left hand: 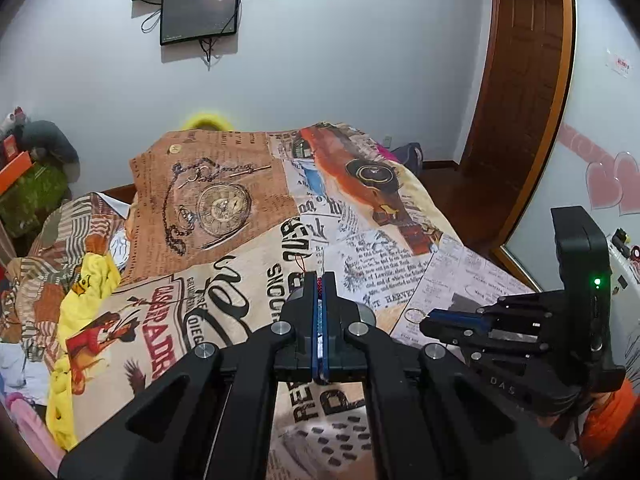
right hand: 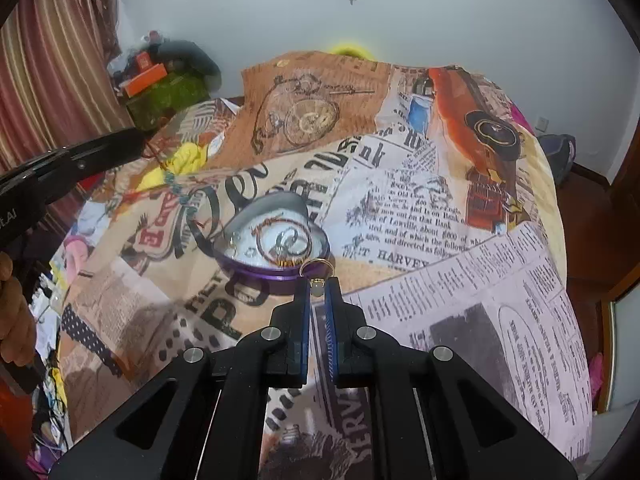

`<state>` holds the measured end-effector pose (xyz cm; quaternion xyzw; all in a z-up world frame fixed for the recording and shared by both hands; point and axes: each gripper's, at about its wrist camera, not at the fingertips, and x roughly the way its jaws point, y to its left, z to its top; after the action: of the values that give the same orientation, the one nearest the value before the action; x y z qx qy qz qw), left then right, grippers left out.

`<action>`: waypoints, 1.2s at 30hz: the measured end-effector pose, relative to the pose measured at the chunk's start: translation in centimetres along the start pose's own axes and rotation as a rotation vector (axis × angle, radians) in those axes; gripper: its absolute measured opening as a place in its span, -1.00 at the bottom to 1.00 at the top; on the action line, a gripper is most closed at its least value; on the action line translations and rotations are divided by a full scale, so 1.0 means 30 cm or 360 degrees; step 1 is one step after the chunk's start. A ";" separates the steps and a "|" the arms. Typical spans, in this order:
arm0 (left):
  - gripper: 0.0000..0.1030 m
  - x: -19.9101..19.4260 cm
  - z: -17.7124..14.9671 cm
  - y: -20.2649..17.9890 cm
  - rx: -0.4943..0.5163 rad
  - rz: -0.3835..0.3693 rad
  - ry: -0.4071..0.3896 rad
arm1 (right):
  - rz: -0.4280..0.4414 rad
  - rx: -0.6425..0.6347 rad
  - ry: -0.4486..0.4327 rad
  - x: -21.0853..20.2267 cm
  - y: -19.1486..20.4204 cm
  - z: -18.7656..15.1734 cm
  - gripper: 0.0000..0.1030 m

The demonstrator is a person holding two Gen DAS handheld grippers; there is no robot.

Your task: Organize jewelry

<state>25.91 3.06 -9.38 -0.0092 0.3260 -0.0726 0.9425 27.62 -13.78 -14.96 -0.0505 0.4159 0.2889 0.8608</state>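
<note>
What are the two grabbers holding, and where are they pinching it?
The right gripper pinches a thin gold ring by its pale stone. The left gripper is shut on a red braided cord bracelet, pinched along the cord.

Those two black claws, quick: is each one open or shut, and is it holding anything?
Left claw: shut on a red cord.
Right claw: shut on a gold ring with a pale stone.
</note>
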 end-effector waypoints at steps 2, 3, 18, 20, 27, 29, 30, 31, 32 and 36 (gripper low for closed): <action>-1.00 0.012 0.011 -0.003 0.0006 -0.0010 -0.0001 | 0.0011 0.0009 -0.0012 0.006 -0.003 0.011 -0.87; -1.00 0.018 0.016 -0.005 0.0007 -0.0018 -0.0002 | 0.0015 0.0009 -0.0017 0.007 -0.005 0.015 -0.87; -1.00 0.226 -0.052 0.024 -0.0013 -0.0053 0.0196 | 0.0064 -0.0019 0.0016 0.115 0.003 0.064 -0.87; -1.00 0.245 -0.068 0.037 -0.0025 -0.0048 0.0219 | 0.0077 -0.0032 0.0023 0.127 0.011 0.070 -0.87; -1.00 0.282 -0.110 0.055 -0.0009 -0.0065 0.0275 | 0.0119 -0.0113 0.0037 0.154 0.060 0.093 -0.87; -1.00 0.288 -0.120 0.057 -0.0001 -0.0067 0.0287 | 0.0123 -0.0136 0.0053 0.174 0.069 0.100 -0.87; -1.00 0.290 -0.125 0.060 -0.0002 -0.0072 0.0293 | 0.0122 -0.0148 0.0066 0.186 0.074 0.102 -0.87; -1.00 0.291 -0.129 0.062 -0.0005 -0.0074 0.0297 | 0.0123 -0.0158 0.0080 0.197 0.077 0.102 -0.87; -1.00 0.292 -0.134 0.065 -0.0007 -0.0078 0.0302 | 0.0124 -0.0164 0.0090 0.206 0.079 0.101 -0.87; -1.00 0.298 -0.151 0.075 -0.0020 -0.0093 0.0326 | 0.0131 -0.0177 0.0117 0.224 0.081 0.105 -0.87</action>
<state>30.35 4.14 -18.58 -0.0172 0.4206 -0.0986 0.9017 31.74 -7.68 -17.57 -0.0917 0.4323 0.3448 0.8282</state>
